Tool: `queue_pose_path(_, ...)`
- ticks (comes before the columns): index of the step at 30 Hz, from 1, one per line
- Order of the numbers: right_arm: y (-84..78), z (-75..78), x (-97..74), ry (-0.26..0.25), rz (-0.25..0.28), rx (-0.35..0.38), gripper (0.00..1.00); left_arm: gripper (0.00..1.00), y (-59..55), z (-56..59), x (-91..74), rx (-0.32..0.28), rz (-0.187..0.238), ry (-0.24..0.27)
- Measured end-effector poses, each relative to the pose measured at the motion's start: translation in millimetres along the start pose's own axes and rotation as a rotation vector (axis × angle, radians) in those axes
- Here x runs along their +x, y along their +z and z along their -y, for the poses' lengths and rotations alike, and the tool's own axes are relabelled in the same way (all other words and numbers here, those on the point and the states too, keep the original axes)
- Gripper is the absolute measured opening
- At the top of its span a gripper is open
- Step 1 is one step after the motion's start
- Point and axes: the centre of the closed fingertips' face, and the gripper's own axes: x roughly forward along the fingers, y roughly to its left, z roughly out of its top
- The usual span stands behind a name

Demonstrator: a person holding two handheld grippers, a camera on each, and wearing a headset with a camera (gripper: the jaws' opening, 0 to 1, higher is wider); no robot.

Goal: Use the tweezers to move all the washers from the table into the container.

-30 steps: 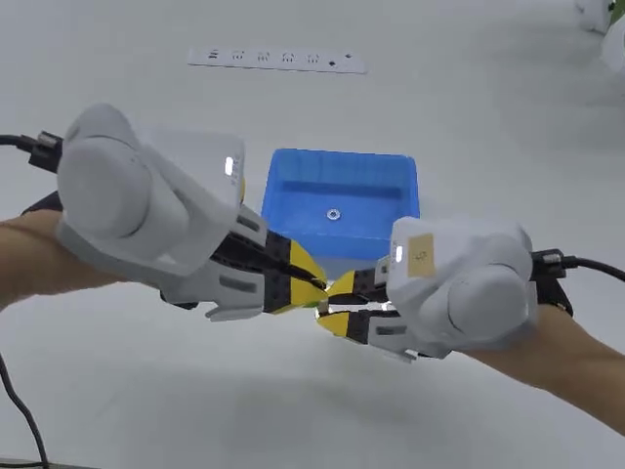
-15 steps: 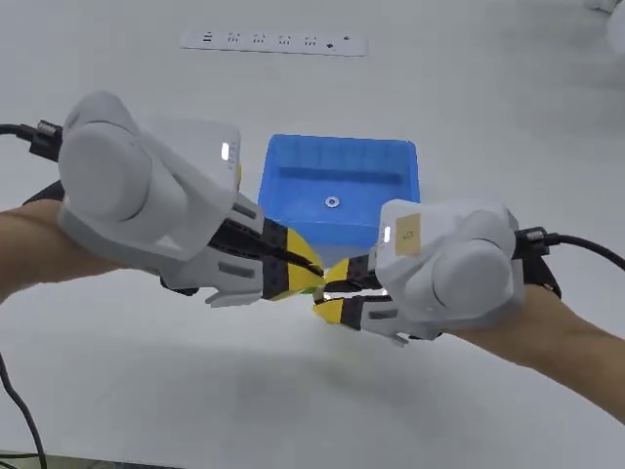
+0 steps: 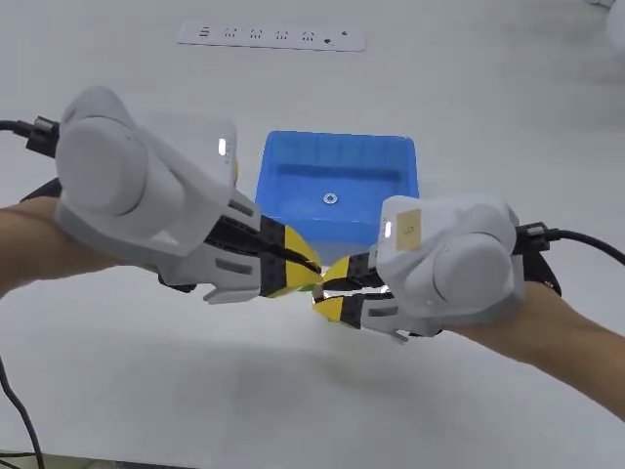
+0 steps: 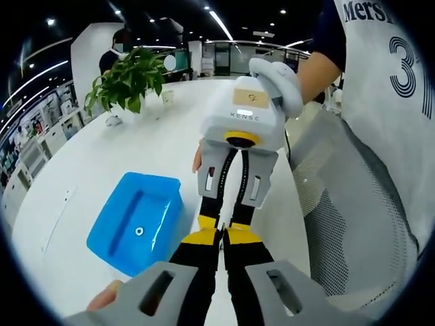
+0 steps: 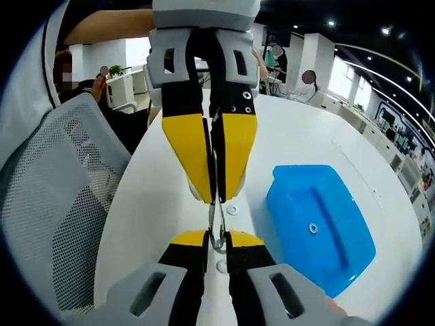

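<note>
My right gripper (image 5: 217, 239) and left gripper (image 5: 216, 193) meet tip to tip, both clamped on the tweezers (image 5: 215, 223). A loose washer (image 5: 233, 210) lies on the surface (image 5: 156, 204) just beside my tips. Beyond, the blue container (image 5: 282, 204) stands on the surface, a second washer (image 5: 313, 228) inside

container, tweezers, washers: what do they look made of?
Container: blue plastic by the look, glossy, moulded walls with soft highlights.
Tweezers: thin bright silvery strips with sharp glints, likely bare steel.
Washers: small pale grey rings, probably metal; too small to judge the finish.
</note>
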Motion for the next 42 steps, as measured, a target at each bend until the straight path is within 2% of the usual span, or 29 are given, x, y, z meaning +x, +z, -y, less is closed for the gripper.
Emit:
queue_pose_path(3, 2.5, 0.3, 0.3, 0.003, 0.006, -0.028, 0.13, 0.06, 0.9, -1.2, 1.0, -0.001, 0.004, 0.002)
queue_pose_path(13, 3.2, 0.6, 0.7, 0.05, 0.008, 0.027, 0.11, 0.06, 3.2, -3.1, 4.5, -0.01, 0.004, -0.022)
queue_pose_path(21, 4.2, -4.0, -0.4, 0.047, 0.013, 0.037, 0.1, 0.06, 4.2, 0.3, 3.5, -0.003, -0.004, -0.031)
queue_pose_path(27, 12.7, -4.6, -4.1, 0.038, 0.025, 0.02, 0.1, 0.06, 8.1, 1.7, -4.0, 0.005, -0.006, -0.026)
queue_pose_path(32, 22.2, -0.9, -11.1, 0.027, 0.034, 0.007, 0.1, 0.06, 16.8, -0.8, -11.8, 0.013, -0.009, -0.012)
queue_pose_path(36, 29.4, 4.7, -20.5, 0.006, 0.057, 0.013, 0.1, 0.06, 27.1, -4.3, -18.2, 0.031, -0.001, -0.001)
queue_pose_path(42, 36.4, 12.3, -33.6, -0.028, 0.062, -0.003, 0.1, 0.06, 43.3, -8.8, -24.3, 0.072, 0.008, 0.012)
